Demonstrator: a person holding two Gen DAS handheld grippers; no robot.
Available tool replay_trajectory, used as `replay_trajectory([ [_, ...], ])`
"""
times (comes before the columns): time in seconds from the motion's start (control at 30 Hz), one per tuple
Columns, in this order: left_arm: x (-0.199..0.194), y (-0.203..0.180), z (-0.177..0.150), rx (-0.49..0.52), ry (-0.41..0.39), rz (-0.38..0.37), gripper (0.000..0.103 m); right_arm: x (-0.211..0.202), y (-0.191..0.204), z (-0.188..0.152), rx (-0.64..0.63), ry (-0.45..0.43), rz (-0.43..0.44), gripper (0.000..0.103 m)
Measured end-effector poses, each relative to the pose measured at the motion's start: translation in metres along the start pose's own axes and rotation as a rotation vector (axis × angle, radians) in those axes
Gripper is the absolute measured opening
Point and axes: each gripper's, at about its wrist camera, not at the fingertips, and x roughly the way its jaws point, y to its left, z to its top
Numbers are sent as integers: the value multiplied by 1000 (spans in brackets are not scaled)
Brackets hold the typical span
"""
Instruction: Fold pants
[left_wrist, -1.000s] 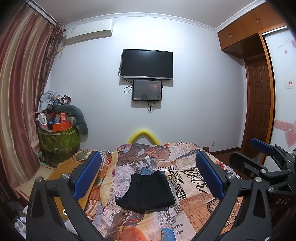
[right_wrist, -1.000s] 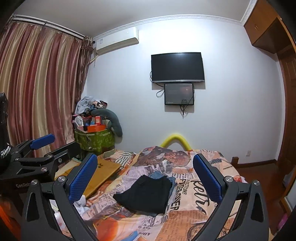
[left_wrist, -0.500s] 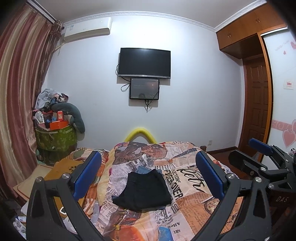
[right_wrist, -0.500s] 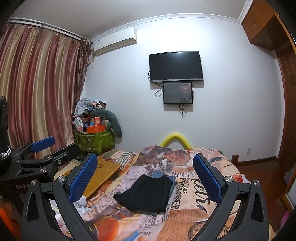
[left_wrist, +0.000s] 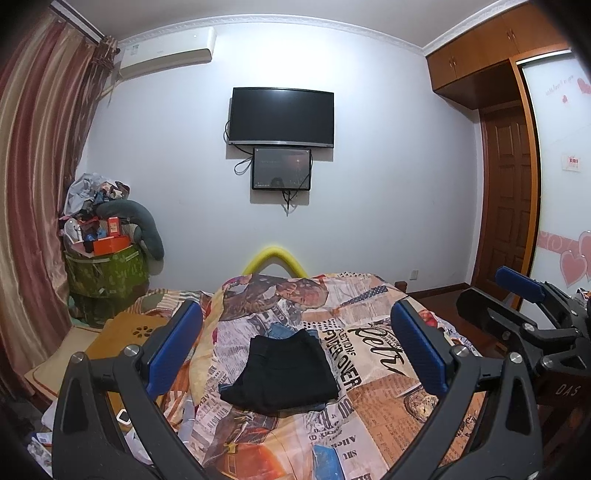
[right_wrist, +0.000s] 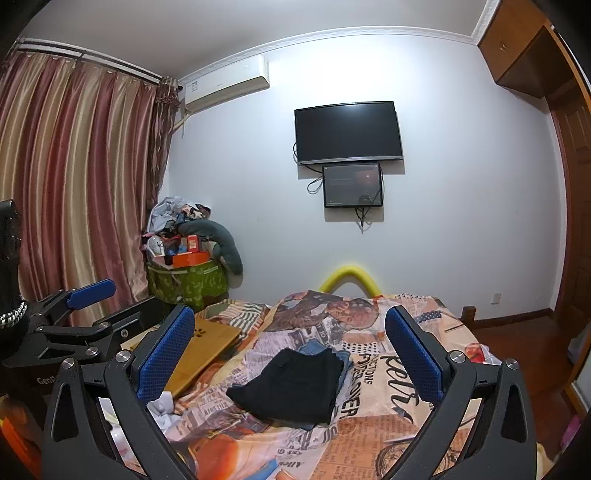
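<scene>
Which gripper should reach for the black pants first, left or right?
Probably left gripper: black pants sit centred between its open fingers. Right gripper is also open and empty, beside it. The difference is slight.

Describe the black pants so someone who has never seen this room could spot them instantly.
Start at the bed below the wall-mounted TV, covered in a newspaper-print quilt. Near its middle lies the black pants, folded into a compact rectangle on top of a blue denim garment whose edges peek out. It is the only plain, solid-black item on the busy printed cover.
</scene>
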Motion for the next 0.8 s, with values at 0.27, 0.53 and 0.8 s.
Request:
replay_trajectory([
  [0.27, -2, 0, 0, -11, 4, -5, 103, -2, -1, 0, 11, -1, -8, 103],
  [0.53, -2, 0, 1, -9, 4, -5, 103, -2, 0, 1, 17, 0, -12, 103],
  [0.8, -3, 2, 0, -13, 5, -4, 103, -2, 0, 1, 16, 3, -14, 103],
])
